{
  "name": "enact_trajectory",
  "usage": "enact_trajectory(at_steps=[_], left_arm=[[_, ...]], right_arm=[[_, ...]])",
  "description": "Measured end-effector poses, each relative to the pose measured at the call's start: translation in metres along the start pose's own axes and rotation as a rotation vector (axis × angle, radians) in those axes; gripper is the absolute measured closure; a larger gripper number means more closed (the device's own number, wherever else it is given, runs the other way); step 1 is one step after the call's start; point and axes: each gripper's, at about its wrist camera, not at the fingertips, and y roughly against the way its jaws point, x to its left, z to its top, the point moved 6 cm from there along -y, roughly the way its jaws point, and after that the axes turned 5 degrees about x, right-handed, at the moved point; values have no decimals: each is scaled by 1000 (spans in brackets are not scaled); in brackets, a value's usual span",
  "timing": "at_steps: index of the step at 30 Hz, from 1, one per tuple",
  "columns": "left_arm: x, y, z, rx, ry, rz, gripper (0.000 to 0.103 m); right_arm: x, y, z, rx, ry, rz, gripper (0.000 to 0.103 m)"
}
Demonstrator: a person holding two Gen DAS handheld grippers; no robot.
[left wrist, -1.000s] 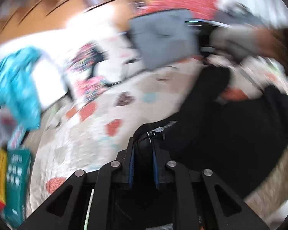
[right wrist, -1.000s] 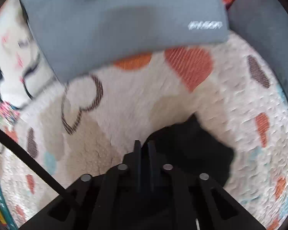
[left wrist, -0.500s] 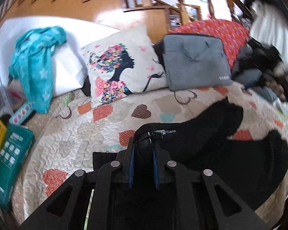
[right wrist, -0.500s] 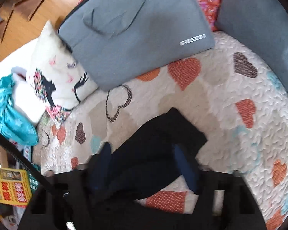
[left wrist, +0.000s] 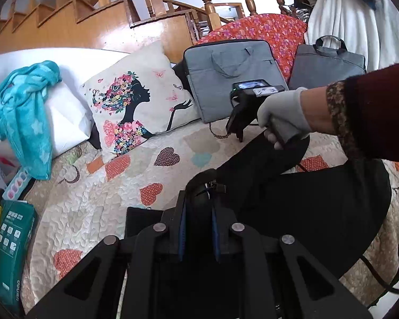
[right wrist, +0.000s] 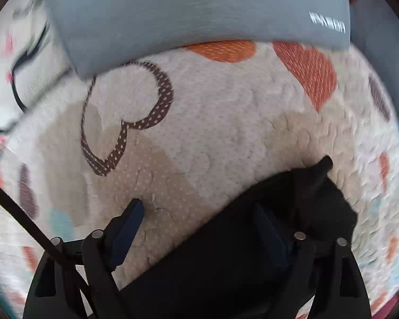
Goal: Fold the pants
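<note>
a white logo is printed near the lower corner of the grey laptop bag (right wrist: 199, 13), but motion blur leaves its letters unreadable. the green box (left wrist: 12, 250) at the edge of the quilt (left wrist: 93, 212) carries white lettering along its lower edge, upside down and too small to read. a small white tag inside the black pants (left wrist: 306, 199) waistband is illegible.

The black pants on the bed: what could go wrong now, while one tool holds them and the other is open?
1. The left tool pinches only a bunched part of the black pants near the zipper; a pull could drag the whole garment and spoil the fold.
2. The right tool, whose jaws have just been opening, straddles the leg end with one finger on the heart quilt; closing could catch the quilt too.
</note>
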Motion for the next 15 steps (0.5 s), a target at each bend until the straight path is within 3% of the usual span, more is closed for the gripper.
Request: enact_trajectory(at_steps=[3, 5, 7, 11, 15], left_arm=[[13, 0, 0, 5, 29, 18, 88], [26, 3, 1, 0, 71, 30, 88], [43, 6, 1, -3, 127, 37, 88], [61, 10, 1, -12, 202, 34, 87], [60, 16, 2, -30, 186, 58, 87]], right_arm=[[-9, 7, -4, -28, 3, 46, 36], [-30, 13, -5, -29, -40, 96, 80], [-50, 17, -7, -20, -93, 174, 97], [-77, 45, -17, -86, -115, 247, 97], [-96, 82, -36, -151, -108, 326, 97]])
